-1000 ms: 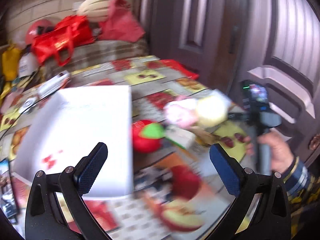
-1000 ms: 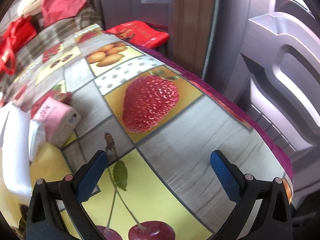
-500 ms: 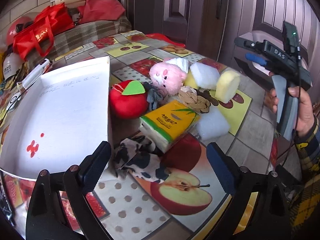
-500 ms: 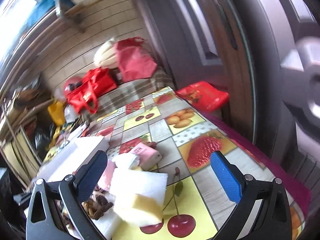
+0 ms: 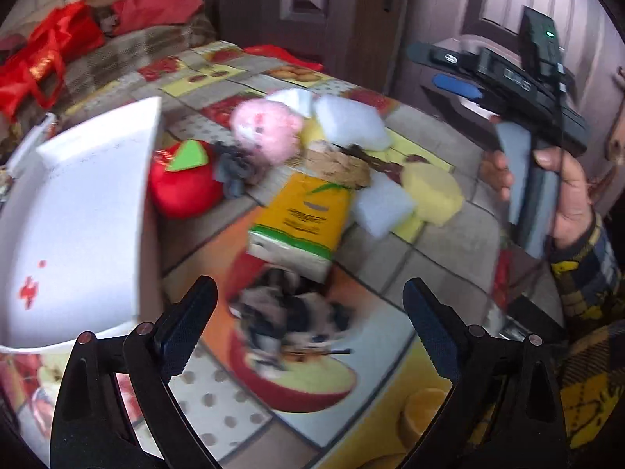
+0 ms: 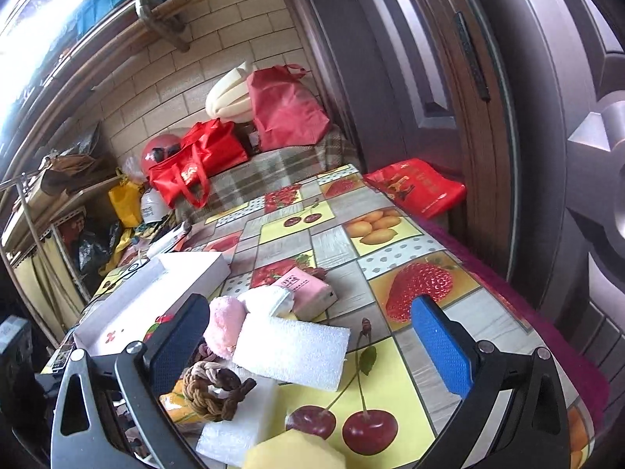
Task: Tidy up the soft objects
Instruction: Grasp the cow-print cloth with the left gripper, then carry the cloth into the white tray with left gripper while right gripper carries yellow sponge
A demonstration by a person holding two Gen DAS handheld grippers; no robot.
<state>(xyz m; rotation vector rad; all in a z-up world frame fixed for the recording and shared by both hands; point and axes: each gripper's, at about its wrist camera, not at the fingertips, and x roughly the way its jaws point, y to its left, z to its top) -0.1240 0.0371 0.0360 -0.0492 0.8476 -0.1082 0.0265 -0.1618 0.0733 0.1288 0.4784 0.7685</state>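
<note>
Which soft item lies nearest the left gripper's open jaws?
The black-and-white cloth, crumpled just ahead of the left gripper; the yellow tissue pack lies farther off.

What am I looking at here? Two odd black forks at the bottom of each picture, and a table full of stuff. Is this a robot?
No robot: a person holds a hand tool with two jaws in each hand, and each tool carries a wide-angle camera looking along its jaws. One picture comes from the left gripper, the other from the right gripper. The left view also shows the person's other hand holding the right tool. On the fruit-print tablecloth lie soft things: a pink plush toy, a red plush apple, a yellow tissue pack, white foam blocks, a yellow sponge and a spotted cloth. Beside them stands a white box. Both jaws are open; nothing is held.
</note>
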